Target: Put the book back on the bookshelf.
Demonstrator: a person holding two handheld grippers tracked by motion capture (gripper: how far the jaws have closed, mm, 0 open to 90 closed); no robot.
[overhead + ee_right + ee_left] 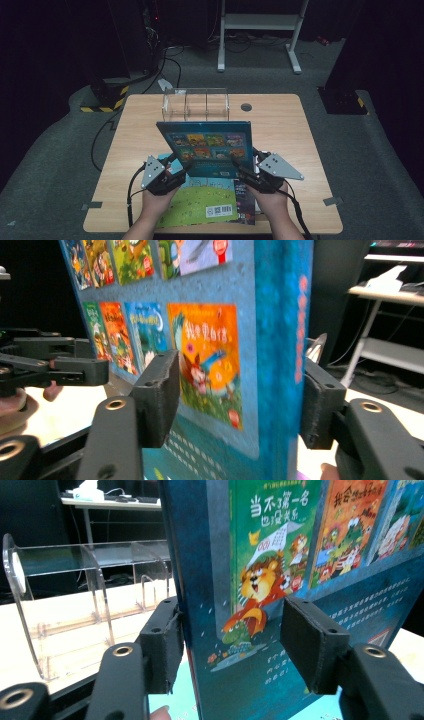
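A blue hardback picture book (207, 142) with small cover thumbnails stands upright and tilted above the table's front half. My left gripper (181, 167) grips its lower left corner and my right gripper (245, 170) its lower right corner. In the left gripper view the book (260, 580) sits slantwise between the jaws of that gripper (230, 650): one pad lies on its edge, the other against the cover. The right gripper view shows the book (210, 355) across the right gripper (240, 400), one pad at the spine and one on the cover.
A clear acrylic divider rack (195, 104) stands at the back of the wooden table (290, 130), just behind the book. A green-covered book (205, 200) and a dark one (245, 200) lie flat under my hands. A white desk frame (260, 30) stands on the floor beyond.
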